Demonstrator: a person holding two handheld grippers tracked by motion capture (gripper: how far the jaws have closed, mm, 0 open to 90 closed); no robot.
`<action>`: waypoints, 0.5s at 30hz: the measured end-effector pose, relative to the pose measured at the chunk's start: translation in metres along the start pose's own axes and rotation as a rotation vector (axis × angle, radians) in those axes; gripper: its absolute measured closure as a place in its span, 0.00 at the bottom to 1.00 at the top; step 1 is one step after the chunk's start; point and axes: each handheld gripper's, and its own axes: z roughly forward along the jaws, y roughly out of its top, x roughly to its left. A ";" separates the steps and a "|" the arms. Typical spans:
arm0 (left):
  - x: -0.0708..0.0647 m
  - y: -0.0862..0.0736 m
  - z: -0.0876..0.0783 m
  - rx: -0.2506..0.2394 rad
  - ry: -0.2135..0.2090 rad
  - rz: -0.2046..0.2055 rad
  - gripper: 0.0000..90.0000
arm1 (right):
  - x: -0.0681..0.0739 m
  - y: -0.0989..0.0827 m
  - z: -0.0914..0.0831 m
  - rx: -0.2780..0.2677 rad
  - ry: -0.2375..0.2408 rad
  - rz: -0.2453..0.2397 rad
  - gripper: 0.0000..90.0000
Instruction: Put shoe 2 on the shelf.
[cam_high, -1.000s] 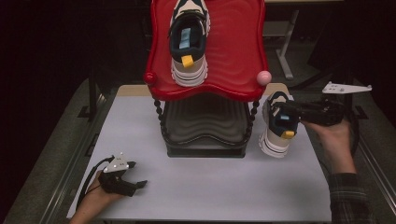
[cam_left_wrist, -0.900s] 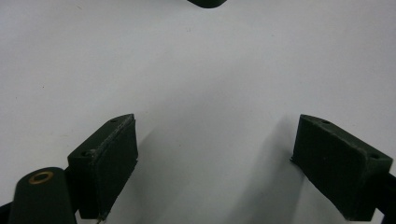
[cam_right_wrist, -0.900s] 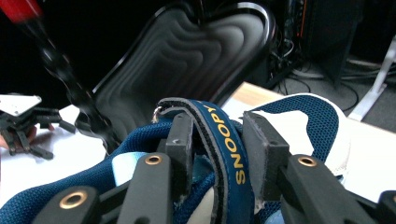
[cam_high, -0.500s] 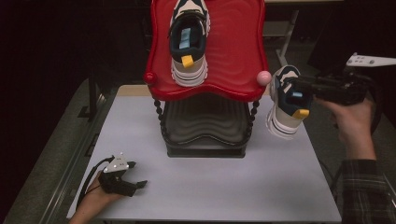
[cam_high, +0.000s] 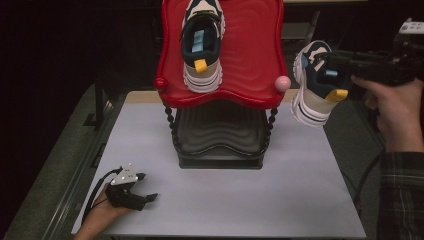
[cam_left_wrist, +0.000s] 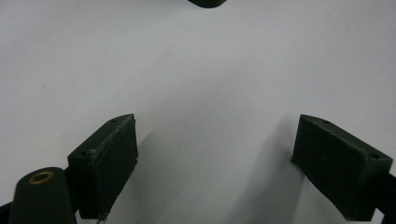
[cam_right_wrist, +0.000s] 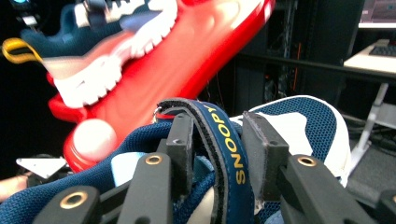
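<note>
1. The right gripper (cam_high: 330, 62) clenched its fingers (cam_right_wrist: 180, 140) on the sneaker (cam_high: 315, 90), held in the air beside the red rack (cam_high: 250, 55).
2. The left gripper (cam_high: 145, 187) rested on the desk (cam_high: 240, 200), fingers released.

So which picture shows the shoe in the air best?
The high view: the whole navy-and-white sneaker with the yellow heel tab hangs beside the red shelf top, clamped by the right gripper. The right gripper view shows just its strap and toe close up.
</note>
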 end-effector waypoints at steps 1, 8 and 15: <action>0.000 0.000 0.000 0.000 0.000 0.000 0.14 | 0.001 0.005 -0.001 -0.009 0.002 -0.001 0.72; 0.000 0.000 0.000 -0.002 0.001 0.001 0.14 | 0.006 0.035 -0.008 -0.042 0.006 -0.019 0.72; 0.000 0.000 0.000 -0.002 0.000 -0.001 0.14 | 0.017 0.063 -0.010 -0.067 0.004 -0.058 0.72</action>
